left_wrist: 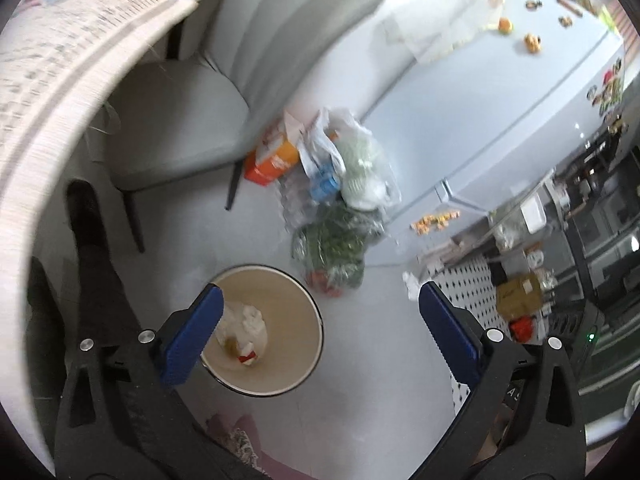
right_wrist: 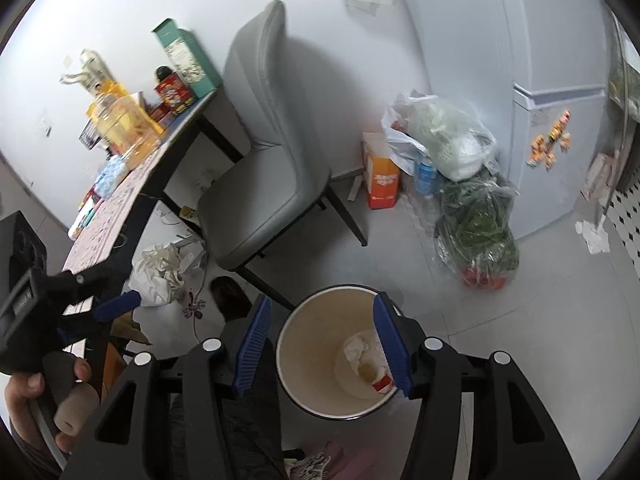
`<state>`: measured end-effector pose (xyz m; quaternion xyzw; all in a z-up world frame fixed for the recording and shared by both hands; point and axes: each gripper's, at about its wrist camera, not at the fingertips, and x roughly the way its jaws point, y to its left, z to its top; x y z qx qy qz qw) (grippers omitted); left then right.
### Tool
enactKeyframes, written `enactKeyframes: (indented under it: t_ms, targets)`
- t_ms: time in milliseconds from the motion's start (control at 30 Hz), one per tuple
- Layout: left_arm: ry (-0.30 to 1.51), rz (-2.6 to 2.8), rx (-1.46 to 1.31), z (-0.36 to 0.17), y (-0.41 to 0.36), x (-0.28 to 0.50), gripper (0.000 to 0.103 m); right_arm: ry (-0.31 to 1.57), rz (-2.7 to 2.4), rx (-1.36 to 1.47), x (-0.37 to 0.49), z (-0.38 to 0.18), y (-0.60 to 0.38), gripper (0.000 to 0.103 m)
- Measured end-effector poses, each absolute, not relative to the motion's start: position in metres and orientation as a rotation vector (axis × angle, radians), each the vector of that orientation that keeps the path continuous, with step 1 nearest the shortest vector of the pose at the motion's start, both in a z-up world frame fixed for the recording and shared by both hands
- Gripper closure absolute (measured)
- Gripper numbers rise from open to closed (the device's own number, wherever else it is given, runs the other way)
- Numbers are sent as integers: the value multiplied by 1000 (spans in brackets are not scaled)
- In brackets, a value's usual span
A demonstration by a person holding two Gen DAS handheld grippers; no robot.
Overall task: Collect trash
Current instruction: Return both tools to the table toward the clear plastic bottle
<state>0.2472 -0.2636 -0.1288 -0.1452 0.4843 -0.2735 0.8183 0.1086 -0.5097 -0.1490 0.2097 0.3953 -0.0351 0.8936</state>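
Blue-padded fingers of the left gripper (left_wrist: 320, 336) stand wide apart with nothing between them, poised above a round cream trash bin (left_wrist: 296, 360) on the pale tiled floor (left_wrist: 360, 420). The right gripper (right_wrist: 326, 350) is also parted, less widely, its fingers empty and framing the same bin from the other side. Inside the bin lies crumpled white trash (left_wrist: 246, 330) with a red-and-yellow scrap at the bottom. In the right wrist view, a hand (right_wrist: 28, 400) grips the handle of the left gripper at lower left, in front of a table (right_wrist: 120, 216). More crumpled white paper (right_wrist: 158, 270) sits on the floor under that table, beside a grey upholstered chair (right_wrist: 260, 184). Beyond the bin, clear plastic bags of green vegetables (left_wrist: 336, 244) lean near an orange carton (left_wrist: 272, 160) against a white refrigerator (left_wrist: 500, 128) dotted with magnets. The table carries bottles, a red tin and a green box.
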Motion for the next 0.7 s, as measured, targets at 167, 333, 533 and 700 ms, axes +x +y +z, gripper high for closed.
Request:
enactKeyframes:
  t_ms: [167, 333, 533, 700]
  targets:
    - [975, -539, -345, -105, -221, 237, 6, 792, -23, 389, 111, -132, -477, 33]
    - [911, -483, -357, -83, -176, 220, 6, 780, 33, 343, 111, -114, -433, 31]
    - [839, -414, -403, -58, -115, 192, 6, 762, 85, 289, 103, -87, -384, 31]
    - [768, -370, -420, -38, -68, 168, 6, 753, 143, 241, 100, -70, -342, 22]
